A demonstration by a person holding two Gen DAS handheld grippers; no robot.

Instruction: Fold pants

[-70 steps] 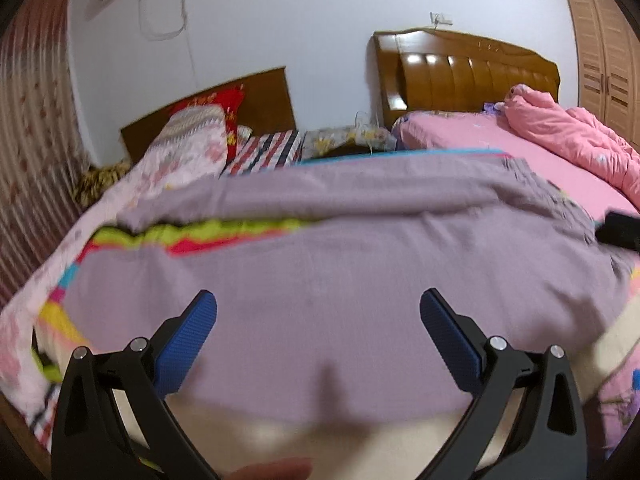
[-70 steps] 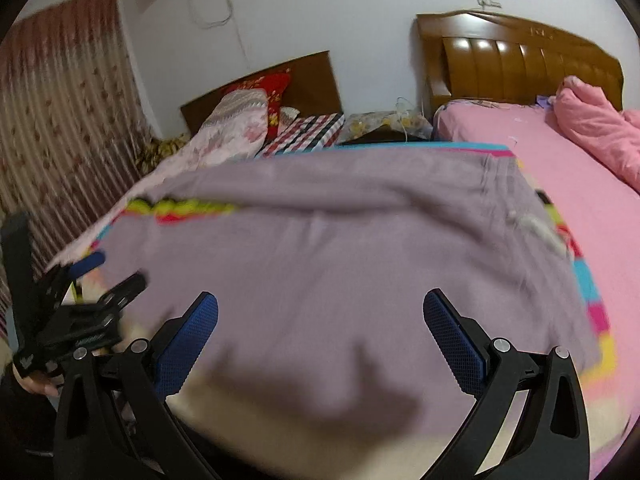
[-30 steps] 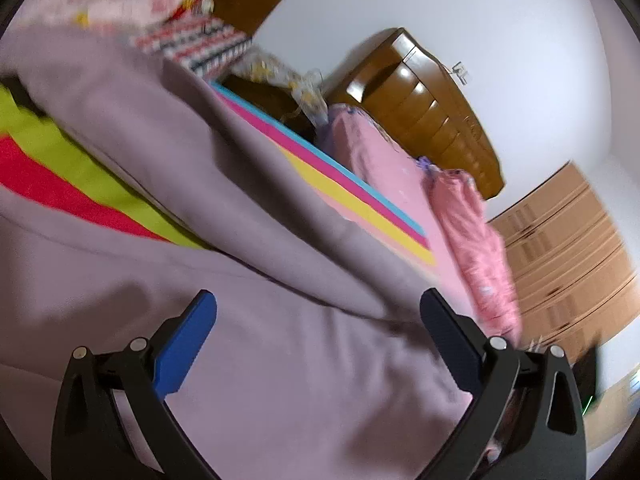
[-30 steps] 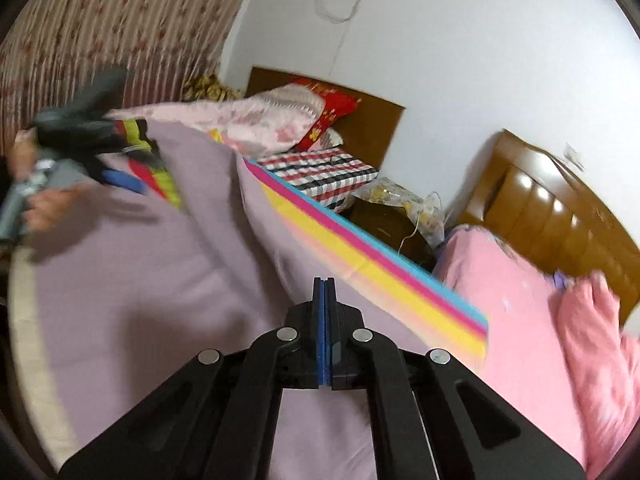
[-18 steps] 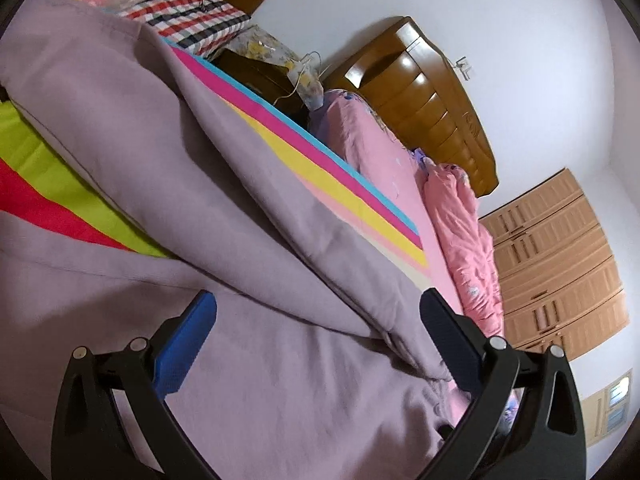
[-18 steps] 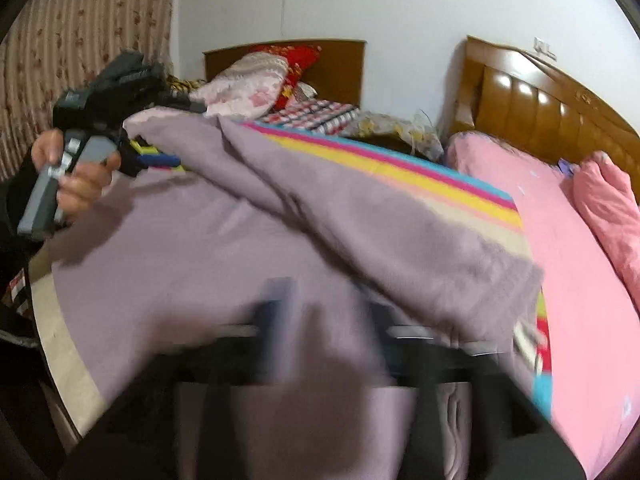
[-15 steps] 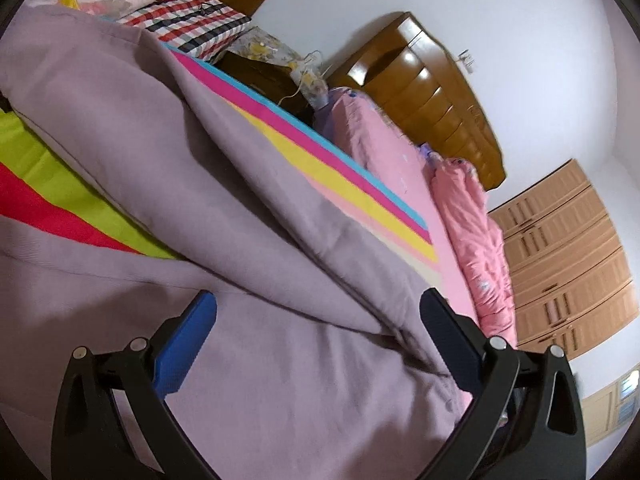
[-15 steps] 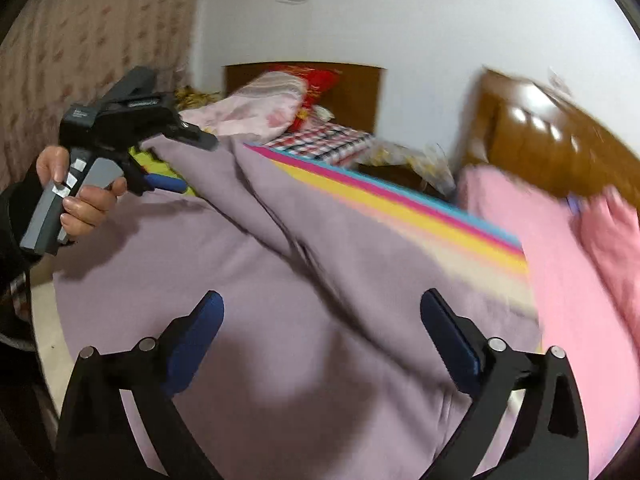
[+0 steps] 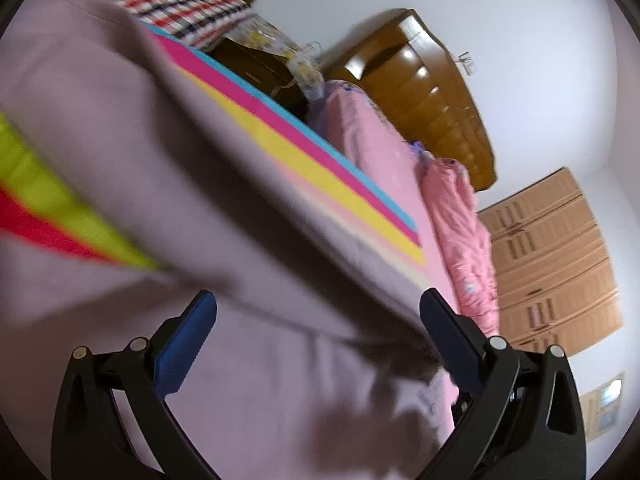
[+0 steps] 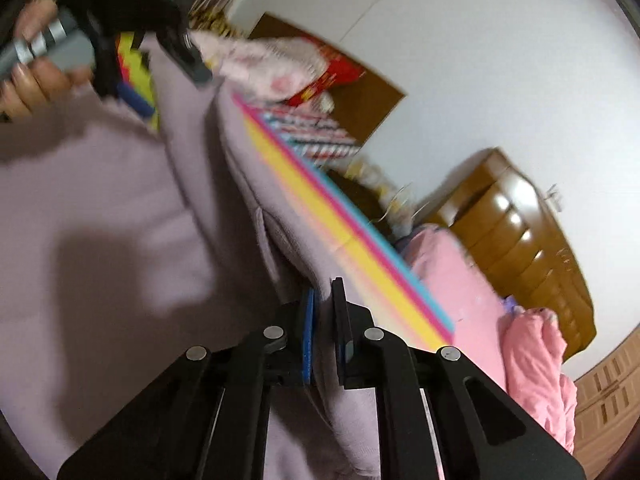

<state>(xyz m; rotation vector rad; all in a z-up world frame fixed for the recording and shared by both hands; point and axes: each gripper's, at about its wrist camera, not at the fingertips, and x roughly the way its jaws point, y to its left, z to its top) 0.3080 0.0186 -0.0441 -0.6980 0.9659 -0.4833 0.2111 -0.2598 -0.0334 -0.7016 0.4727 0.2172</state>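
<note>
The mauve pants [image 9: 280,380] lie spread over a bed, with one part folded over and raised in a long ridge. My left gripper [image 9: 318,300] is open, and the ridge's lower edge runs across the gap between its blue pads. In the right wrist view a hand [image 10: 36,76] holds the left gripper [image 10: 168,84] at the far end of the pants [image 10: 100,220]. My right gripper [image 10: 323,292] is tilted and its jaws are closing, nearly together, with a fold of the mauve fabric pinched between the pads.
A striped sheet [image 9: 320,168] in blue, pink and yellow lies under the pants. Beyond it stand a pink bed [image 9: 372,140] with a bunched pink quilt [image 9: 460,216], a wooden headboard [image 9: 432,92] and a wardrobe [image 9: 552,264]. A plaid pillow [image 9: 188,4] lies at the far end.
My right gripper went from shut to wide open, then closed on a fold of the pants while rolling. The left gripper moved in closer to the raised fold and stayed open.
</note>
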